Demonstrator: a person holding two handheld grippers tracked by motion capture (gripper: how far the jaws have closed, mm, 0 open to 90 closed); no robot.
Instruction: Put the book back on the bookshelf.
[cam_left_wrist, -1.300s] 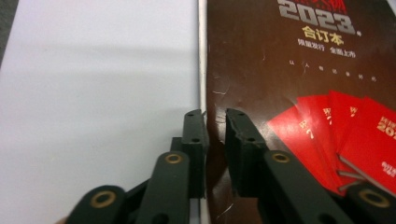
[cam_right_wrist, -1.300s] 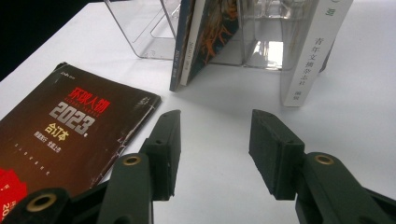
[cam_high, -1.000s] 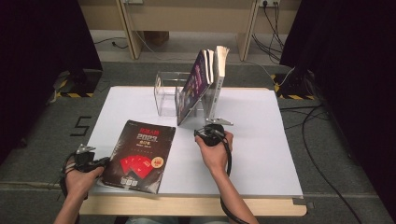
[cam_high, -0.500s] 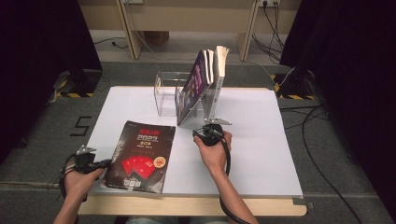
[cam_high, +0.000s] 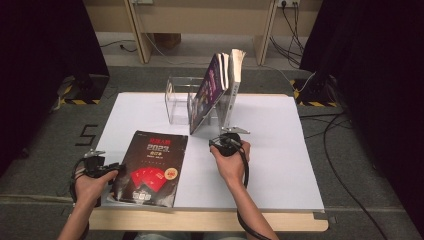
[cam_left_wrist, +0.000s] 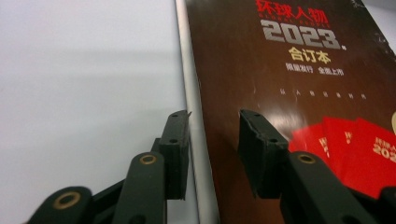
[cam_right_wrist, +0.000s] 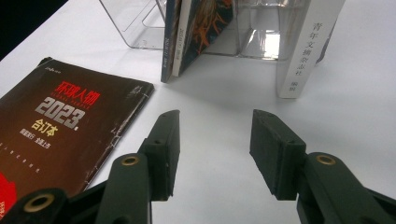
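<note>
At seven o'clock on the table (cam_high: 280, 150), the left gripper (cam_left_wrist: 212, 140) has just been opening, jaws astride the flat book's (cam_high: 152, 167) spine, not pinching: seemingly letting go. Right gripper (cam_right_wrist: 212, 149), spread, idles by the rack (cam_high: 180, 97) at twelve.

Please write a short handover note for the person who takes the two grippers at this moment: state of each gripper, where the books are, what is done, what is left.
Left gripper: jaws have just been opening, now apart across the left edge of the dark 2023 book, pads not pressing it.
Right gripper: open, holding nothing, on the white table in front of the clear acrylic stand.
Books: the 2023 book lies flat, front left. Leaning books and a white-spined book stand at the stand.
Done: the 2023 book is released.
Left: probably stand it with the others.
</note>
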